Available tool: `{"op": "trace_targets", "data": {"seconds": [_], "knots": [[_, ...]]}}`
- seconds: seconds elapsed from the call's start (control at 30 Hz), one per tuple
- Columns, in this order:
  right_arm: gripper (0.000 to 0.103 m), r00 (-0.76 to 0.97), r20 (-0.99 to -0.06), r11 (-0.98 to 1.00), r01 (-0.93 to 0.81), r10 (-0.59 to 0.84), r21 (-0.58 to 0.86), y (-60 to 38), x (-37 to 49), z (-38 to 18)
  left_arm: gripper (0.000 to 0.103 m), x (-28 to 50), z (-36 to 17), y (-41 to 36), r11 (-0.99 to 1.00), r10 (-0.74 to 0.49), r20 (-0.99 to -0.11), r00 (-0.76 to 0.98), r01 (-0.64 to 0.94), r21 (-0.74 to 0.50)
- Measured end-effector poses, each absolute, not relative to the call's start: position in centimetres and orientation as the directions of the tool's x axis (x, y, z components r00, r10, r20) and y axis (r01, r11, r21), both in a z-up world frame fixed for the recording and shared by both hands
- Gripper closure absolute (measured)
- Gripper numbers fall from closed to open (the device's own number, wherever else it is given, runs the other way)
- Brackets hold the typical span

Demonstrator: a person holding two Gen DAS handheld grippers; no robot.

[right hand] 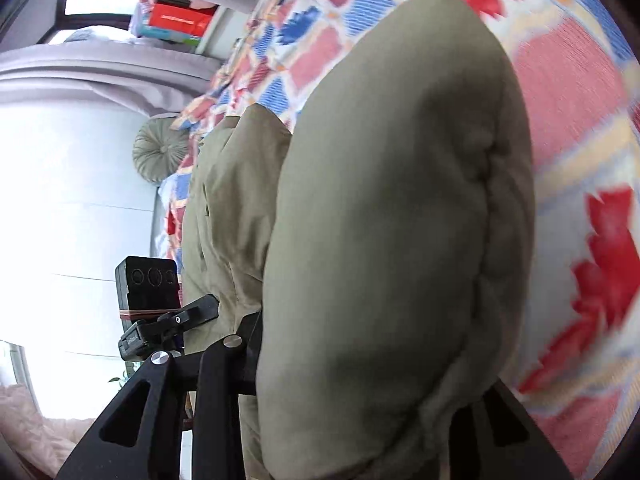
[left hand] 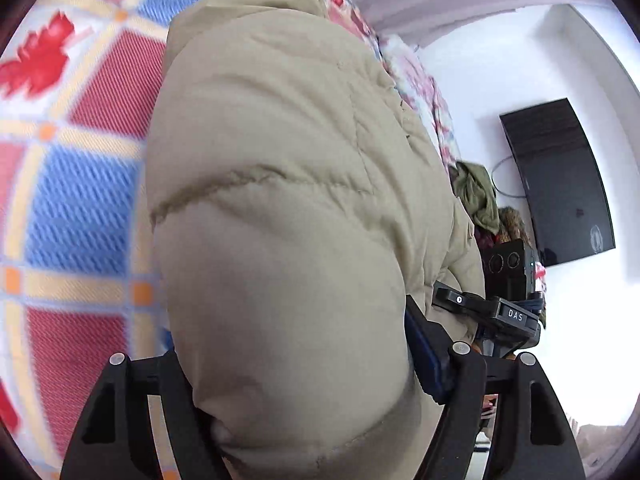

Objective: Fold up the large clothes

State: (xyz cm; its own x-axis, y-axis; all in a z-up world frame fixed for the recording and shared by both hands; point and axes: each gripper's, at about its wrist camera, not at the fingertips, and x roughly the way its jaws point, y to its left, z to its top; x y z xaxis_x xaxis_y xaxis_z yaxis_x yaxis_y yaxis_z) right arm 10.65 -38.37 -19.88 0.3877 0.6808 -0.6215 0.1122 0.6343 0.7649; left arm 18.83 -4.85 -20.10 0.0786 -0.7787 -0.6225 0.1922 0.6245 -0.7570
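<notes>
1 puffy beige quilted jacket (left hand: 280, 208) lies on the red-and-blue patterned bedspread (left hand: 76, 200). 2 claws: the left claw (left hand: 304, 392) stands fairly wide, clamping a thick fold; the right claw (right hand: 360, 400), narrower, pinches another bunch.

Matt, puffy quilted cloth jacket (left hand: 280, 208); coarse woven bedspread (left hand: 76, 184); matt black plastic left claw (left hand: 304, 364); glossy TV screen (left hand: 560, 184).
</notes>
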Motion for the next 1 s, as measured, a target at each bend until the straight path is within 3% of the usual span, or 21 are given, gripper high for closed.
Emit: {"op": "trace_targets", "data": {"seconds": [0.17, 0.37, 0.47, 0.6, 0.83, 0.87, 0.93, 0.97, 1.0], "knots": [[0.066, 0.390, -0.607, 0.641, 0.052, 0.692, 0.766, -34.4, 15.7, -19.7, 0.027, 24.2, -19.9, -0.9, 0.683, -0.730, -0.661, 0.171, 0.182, -0.707], [0.066, 0.390, -0.632, 0.682, 0.015, 0.670, 0.731, -28.9, 23.7, -22.4, 0.027, 28.5, -23.3, 1.4, 0.765, -0.644, -0.729, 0.234, 0.152, -0.626], [0.066, 0.377, -0.665, 0.711, 0.024, 0.645, 0.703, -27.9, 25.3, -23.9, 0.018, 29.1, -26.2, 1.9, 0.790, -0.610, -0.757, 0.236, 0.109, -0.603], [0.050, 0.372, -0.691, 0.726, 0.063, 0.620, 0.685, -27.6, 26.3, -26.2, 0.009, 28.7, -27.7, 1.6, 0.795, -0.599, -0.754, 0.268, 0.091, -0.599], [0.041, 0.376, -0.730, 0.742, 0.147, 0.570, 0.655, -27.7, 25.0, -26.0, 0.011, 25.7, -24.5, 6.4, 0.895, -0.440, -0.820, 0.367, 0.102, -0.435], [0.041, 0.379, -0.749, 0.763, 0.152, 0.543, 0.629, -28.0, 24.3, -25.1, 0.011, 25.1, -23.4, 6.7, 0.908, -0.414, -0.819, 0.398, 0.121, -0.400], [0.041, 0.417, -0.813, 0.854, 0.142, 0.407, 0.500, -28.9, 22.7, -22.5, 0.022, 24.6, -22.3, 8.4, 0.923, -0.383, -0.823, 0.420, 0.144, -0.356], [0.041, 0.417, -0.813, 0.854, 0.142, 0.407, 0.500, -28.9, 22.7, -22.5, 0.022, 24.2, -21.9, 8.8, 0.931, -0.364, -0.827, 0.428, 0.143, -0.336], [0.043, 0.462, -0.830, 0.892, 0.159, 0.312, 0.424, -27.7, 20.4, -19.9, 0.022, 23.8, -21.5, 9.1, 0.938, -0.347, -0.828, 0.440, 0.143, -0.317]]}}
